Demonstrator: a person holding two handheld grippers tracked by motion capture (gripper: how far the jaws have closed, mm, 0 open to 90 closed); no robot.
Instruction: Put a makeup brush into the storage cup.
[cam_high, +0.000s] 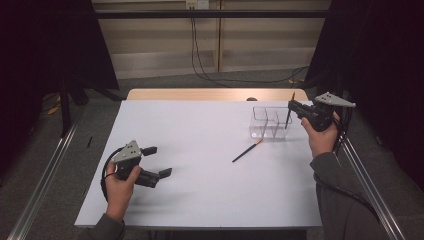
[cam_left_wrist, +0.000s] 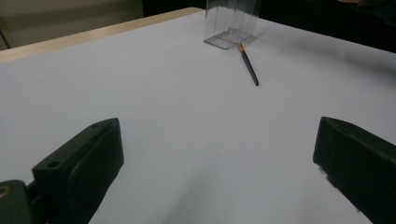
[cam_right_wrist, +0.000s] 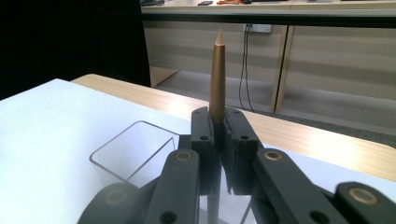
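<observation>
A clear plastic box (cam_high: 265, 122) with a divider stands at the table's far right. My right gripper (cam_high: 291, 105) hovers over its right side, shut on a dark pencil (cam_high: 289, 112) held nearly upright. The pencil's lower end dips toward the right compartment. In the right gripper view the pencil's gold end (cam_right_wrist: 217, 79) rises above the closed right gripper (cam_right_wrist: 218, 135), with the box rim (cam_right_wrist: 122, 140) below. A second dark pencil (cam_high: 246, 151) with an orange tip lies flat on the table just in front of the box. My left gripper (cam_high: 159, 161) rests open at the near left, nothing between its fingers.
The white tabletop (cam_high: 200, 140) has a wooden strip (cam_high: 200, 94) along its far edge. Metal rails run down both sides of the table. In the left gripper view the lying pencil (cam_left_wrist: 249, 65) and the box (cam_left_wrist: 231, 28) sit far ahead of the open left gripper (cam_left_wrist: 219, 140).
</observation>
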